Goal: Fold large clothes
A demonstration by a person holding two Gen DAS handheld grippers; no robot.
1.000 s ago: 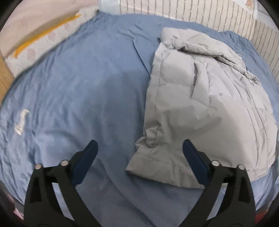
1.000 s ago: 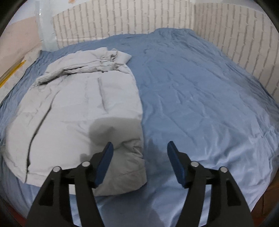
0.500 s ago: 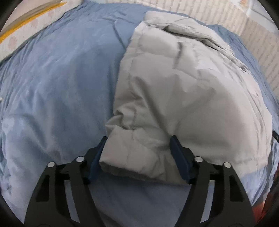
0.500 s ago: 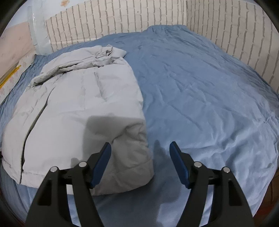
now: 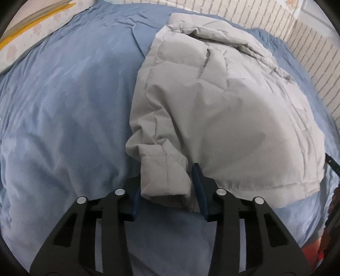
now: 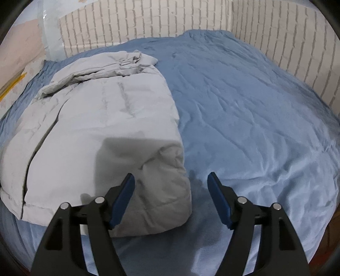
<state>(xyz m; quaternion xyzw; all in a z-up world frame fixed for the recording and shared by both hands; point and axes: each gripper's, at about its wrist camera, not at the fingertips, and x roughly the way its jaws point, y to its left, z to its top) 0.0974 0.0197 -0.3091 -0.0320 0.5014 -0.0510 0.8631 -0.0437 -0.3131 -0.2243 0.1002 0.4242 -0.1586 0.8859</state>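
A light grey padded jacket (image 5: pixel 223 110) lies folded lengthwise on a blue bedsheet (image 5: pixel 63 106). My left gripper (image 5: pixel 167 189) is shut on the jacket's near left hem corner, which bunches between the blue pads. In the right wrist view the jacket (image 6: pixel 102 131) lies to the left. My right gripper (image 6: pixel 171 197) is open, low over the sheet, with its left finger over the jacket's near right corner and its right finger over bare sheet (image 6: pixel 255 118).
A white brick-pattern wall (image 6: pixel 148 23) runs along the far and right sides of the bed. A pale board with a yellow stripe (image 5: pixel 31 19) borders the bed's far left. The other gripper's edge (image 5: pixel 331 165) shows at the far right.
My left gripper moved right and forward to the jacket's hem corner and closed on it. My right gripper moved closer to the jacket's near right corner and stayed open.
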